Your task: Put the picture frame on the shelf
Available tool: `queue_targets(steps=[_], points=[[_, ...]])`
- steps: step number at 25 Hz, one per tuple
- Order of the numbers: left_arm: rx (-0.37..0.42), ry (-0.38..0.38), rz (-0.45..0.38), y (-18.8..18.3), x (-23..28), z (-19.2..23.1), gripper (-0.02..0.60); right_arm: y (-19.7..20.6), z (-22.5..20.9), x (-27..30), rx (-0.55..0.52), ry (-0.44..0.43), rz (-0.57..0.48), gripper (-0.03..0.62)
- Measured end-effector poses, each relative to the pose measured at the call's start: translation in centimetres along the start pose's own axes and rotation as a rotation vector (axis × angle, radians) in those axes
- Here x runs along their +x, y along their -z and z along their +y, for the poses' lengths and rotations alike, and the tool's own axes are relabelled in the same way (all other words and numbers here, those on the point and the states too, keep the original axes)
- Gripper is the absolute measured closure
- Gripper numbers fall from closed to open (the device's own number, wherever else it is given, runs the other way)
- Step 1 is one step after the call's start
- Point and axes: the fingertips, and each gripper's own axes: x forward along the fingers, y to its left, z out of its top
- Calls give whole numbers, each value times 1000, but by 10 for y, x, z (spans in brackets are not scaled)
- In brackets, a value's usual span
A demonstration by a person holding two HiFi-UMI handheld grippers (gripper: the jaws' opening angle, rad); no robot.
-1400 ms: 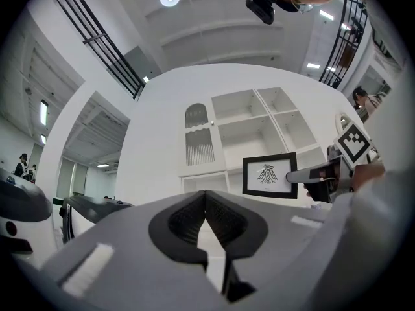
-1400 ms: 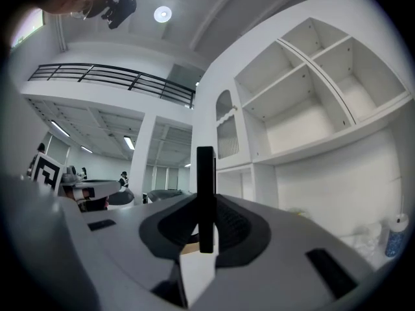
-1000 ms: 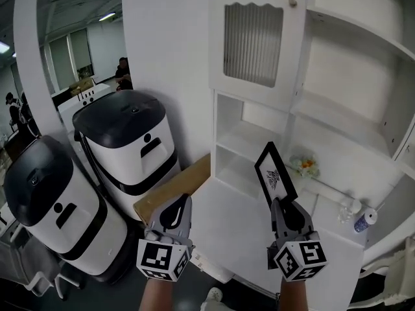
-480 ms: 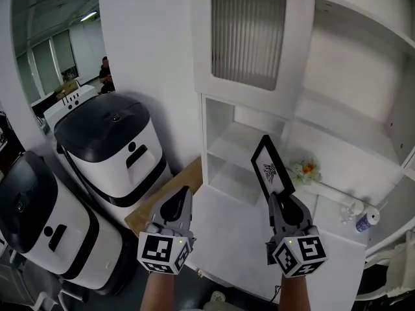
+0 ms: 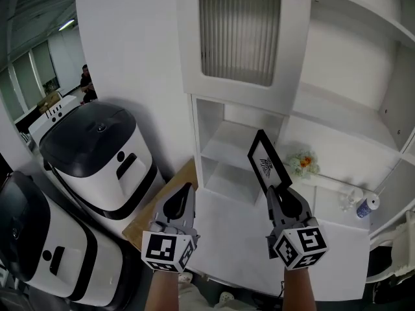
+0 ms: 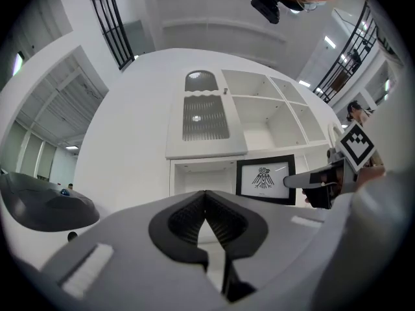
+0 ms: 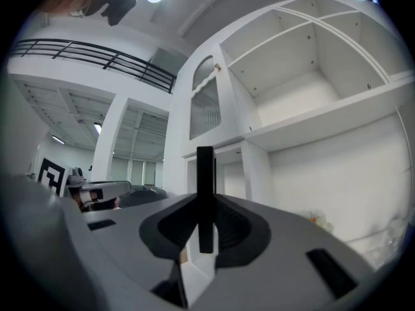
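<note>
A black picture frame (image 5: pixel 267 163) with a bird drawing on white stands upright and edge-on in my right gripper (image 5: pixel 280 195), which is shut on its lower edge. In the right gripper view the frame (image 7: pixel 205 196) shows as a thin dark bar between the jaws. In the left gripper view the frame (image 6: pixel 265 179) faces me, in front of the white shelf unit (image 6: pixel 256 118). My left gripper (image 5: pixel 177 205) is shut and holds nothing, left of the frame. The frame hangs before the small open cubbies (image 5: pixel 224 154) of the shelf unit (image 5: pixel 337 102).
A white counter (image 5: pixel 240 238) lies below both grippers. A small flower posy (image 5: pixel 301 163) and a little bottle (image 5: pixel 365 207) stand at the counter's back right. A ribbed-glass cabinet door (image 5: pixel 240 34) is above the cubbies. Two black-and-white machines (image 5: pixel 97 154) stand at left, beside a cardboard sheet (image 5: pixel 165 196).
The view has moved closer to the shelf unit and rightwards; the machines slid left. Both grippers keep their pose, the right one still holding the frame, now slightly higher before the cubbies.
</note>
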Motion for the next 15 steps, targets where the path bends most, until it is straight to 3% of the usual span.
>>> queue_targets(steps=[15], points=[[-17,270,-34,5,71,42,572,-16,1,41,-14,256,-41,517]])
